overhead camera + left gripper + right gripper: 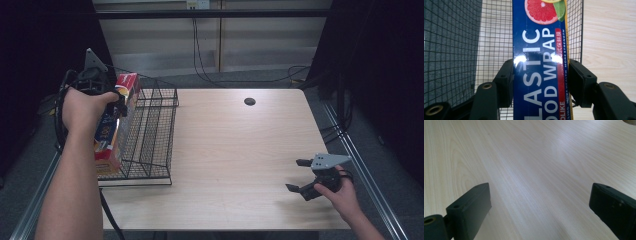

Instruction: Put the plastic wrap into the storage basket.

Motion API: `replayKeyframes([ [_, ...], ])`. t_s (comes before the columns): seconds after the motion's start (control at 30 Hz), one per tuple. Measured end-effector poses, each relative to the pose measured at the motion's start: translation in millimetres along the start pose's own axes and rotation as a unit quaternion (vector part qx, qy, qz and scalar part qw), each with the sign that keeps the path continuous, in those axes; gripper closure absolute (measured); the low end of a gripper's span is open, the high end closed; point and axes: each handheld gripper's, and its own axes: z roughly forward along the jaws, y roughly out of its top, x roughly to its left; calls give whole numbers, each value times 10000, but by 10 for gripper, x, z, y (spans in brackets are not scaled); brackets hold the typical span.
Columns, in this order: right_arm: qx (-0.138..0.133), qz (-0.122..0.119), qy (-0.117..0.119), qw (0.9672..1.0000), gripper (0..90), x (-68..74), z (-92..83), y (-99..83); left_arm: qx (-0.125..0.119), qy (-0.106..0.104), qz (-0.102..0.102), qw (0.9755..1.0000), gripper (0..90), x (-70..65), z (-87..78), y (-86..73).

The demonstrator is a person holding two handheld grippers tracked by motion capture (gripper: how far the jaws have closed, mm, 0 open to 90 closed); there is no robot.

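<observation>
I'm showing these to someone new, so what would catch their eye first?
The blue plastic wrap box with its red grapefruit picture, clamped in the left gripper over the black wire rack at the table's left edge. Next, the right gripper, open and holding nothing, low over the bare wooden table at the near right.

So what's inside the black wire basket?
The plastic wrap box is going into the wire basket at its left side, clamped in the left gripper. Its other slots look bare. The box hides the bottom under it.
</observation>
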Motion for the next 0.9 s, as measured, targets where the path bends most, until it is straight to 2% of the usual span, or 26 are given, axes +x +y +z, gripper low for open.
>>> replayKeyframes([
  [0.13,11,11,-37,10000,35,-4,-1,-3,-16,4,-116,9999,449,41,-6,6],
  [0.37,31,8,-12,10000,35,0,12,-2,-45,110,-98,9999,447,113,-9,28],
  [0.47,0,23,-16,10000,35,-6,5,-5,-39,70,-113,9999,447,148,8,32],
  [0.53,-3,19,-23,10000,35,-10,6,-8,-49,105,-171,9998,446,152,31,30],
  [0.6,26,35,14,10000,35,-7,10,-8,-38,170,-114,9998,446,177,50,28],
  [0.7,21,23,-4,10000,35,-1,17,-6,-47,154,-143,9998,445,213,84,24],
  [0.8,24,18,17,10000,35,1,28,-7,-27,206,-259,9994,444,226,123,18],
  [0.83,35,18,13,10000,35,1,30,-8,-29,262,-190,9995,444,245,132,17],
  [0.9,32,16,17,10000,35,4,30,-7,-4,194,-240,9995,443,261,158,9],
])
